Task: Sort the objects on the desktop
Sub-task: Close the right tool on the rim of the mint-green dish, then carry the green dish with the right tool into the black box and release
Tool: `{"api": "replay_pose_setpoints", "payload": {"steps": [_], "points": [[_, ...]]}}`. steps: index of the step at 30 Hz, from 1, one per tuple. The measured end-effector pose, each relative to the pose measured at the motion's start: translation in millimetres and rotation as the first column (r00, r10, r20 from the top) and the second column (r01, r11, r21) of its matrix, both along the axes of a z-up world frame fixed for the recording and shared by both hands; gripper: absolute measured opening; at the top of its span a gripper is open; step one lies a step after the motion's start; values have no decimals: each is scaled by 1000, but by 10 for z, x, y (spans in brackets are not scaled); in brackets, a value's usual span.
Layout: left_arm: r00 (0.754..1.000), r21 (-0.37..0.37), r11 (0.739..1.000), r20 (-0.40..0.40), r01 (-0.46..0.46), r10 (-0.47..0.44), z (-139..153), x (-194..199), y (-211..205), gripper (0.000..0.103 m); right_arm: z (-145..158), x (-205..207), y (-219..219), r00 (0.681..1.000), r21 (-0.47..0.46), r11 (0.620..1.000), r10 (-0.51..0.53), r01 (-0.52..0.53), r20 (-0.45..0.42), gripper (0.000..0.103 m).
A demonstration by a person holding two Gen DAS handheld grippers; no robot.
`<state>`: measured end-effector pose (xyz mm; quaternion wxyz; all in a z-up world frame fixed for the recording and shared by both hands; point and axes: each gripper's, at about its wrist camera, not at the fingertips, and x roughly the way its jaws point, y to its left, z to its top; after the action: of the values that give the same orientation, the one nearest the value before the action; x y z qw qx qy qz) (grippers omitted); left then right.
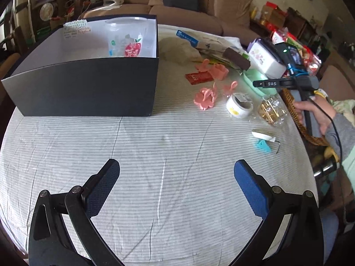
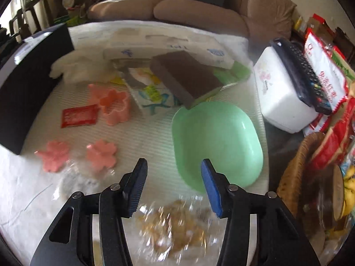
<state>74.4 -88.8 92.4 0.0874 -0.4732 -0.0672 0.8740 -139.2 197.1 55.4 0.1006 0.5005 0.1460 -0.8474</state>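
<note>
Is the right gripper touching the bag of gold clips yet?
Apart. The right wrist view shows the open right gripper above the bag of gold clips, fingertips clear of the plastic.

left wrist: high, wide | right wrist: low, close | shared: green dish [image 1: 261, 82] [image 2: 217, 141]

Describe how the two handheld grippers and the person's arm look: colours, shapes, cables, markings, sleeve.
The left gripper and the right gripper share one build: black angled plastic arms with silver rivets, ending in blue ribbed pads. From the left camera, the right gripper's body carries white "DAS" lettering, a green light, blue wiring and a black cable. The hand holding it is bare, with a grey sleeve.
</note>
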Motion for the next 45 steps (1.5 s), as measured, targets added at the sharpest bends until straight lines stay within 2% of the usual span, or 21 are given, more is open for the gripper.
{"api": "replay_pose_setpoints", "payload": {"steps": [1,3,4,6,7,11,17,19,22,24,25,26,27,33,34,35,36,39,41,43,45], "points": [[1000,0,1000,1,1,-1,-20,-40,4,103,-74,-42,-19,1000,27,1000,4,-5,6,50],[1000,7,1000,6,2,-2,-63,-100,6,103,-210,-106,-38,1000,89,996,20,-21,15,40],[1000,12,1000,10,2,-2,-84,-119,6,103,-286,-134,-38,999,121,992,26,-29,22,30],[1000,21,1000,18,2,-2,-126,-144,7,103,-327,-153,-8,999,121,992,38,-39,8,23],[1000,23,1000,21,1,-2,-145,-148,8,103,-343,-167,12,999,117,992,38,-39,13,6],[999,22,1000,37,0,-1,-189,-101,10,103,-295,-135,41,997,79,994,72,-73,23,3],[999,21,1000,40,-5,4,-128,98,-69,103,122,239,-48,984,-28,983,179,-179,11,3],[999,33,999,43,-18,16,-103,154,-112,103,237,392,-113,978,7,978,208,-207,0,3],[998,58,998,50,-36,33,-81,223,-156,103,307,378,-69,989,25,988,149,-149,2,5],[998,64,997,51,-39,35,-85,239,-147,103,291,279,-11,996,20,996,91,-91,-4,24],[998,61,997,50,-36,33,-93,234,-132,103,267,229,11,997,10,997,71,-71,-5,42],[999,56,998,47,-30,28,-103,223,-113,103,230,172,28,998,5,998,57,-57,-9,49],[999,49,999,42,-24,22,-114,210,-90,103,178,105,25,999,5,999,49,-49,-13,50],[1000,39,999,20,22,-23,-231,-18,42,103,-215,-227,-166,997,170,982,79,-79,8,46],[999,46,999,24,27,-28,-254,-69,56,103,-298,-268,-198,996,203,975,89,-91,19,37],[999,55,998,27,33,-34,-271,-110,67,103,-350,-288,-211,994,205,973,100,-104,31,14],[999,63,997,27,40,-42,-287,-146,79,103,-373,-300,-217,993,183,976,111,-116,38,8],[997,107,993,56,50,-56,-345,-220,76,103,-360,-268,-223,988,108,983,144,-149,53,8],[996,145,988,74,43,-54,-374,-225,43,103,-324,-207,-198,981,8,985,170,-172,98,8],[996,134,990,75,38,-48,-389,-219,35,103,-280,-61,-210,968,-97,977,203,-190,147,7],[997,106,994,63,38,-45,-390,-213,50,103,-255,174,-311,949,-150,961,257,-232,180,7]]}}
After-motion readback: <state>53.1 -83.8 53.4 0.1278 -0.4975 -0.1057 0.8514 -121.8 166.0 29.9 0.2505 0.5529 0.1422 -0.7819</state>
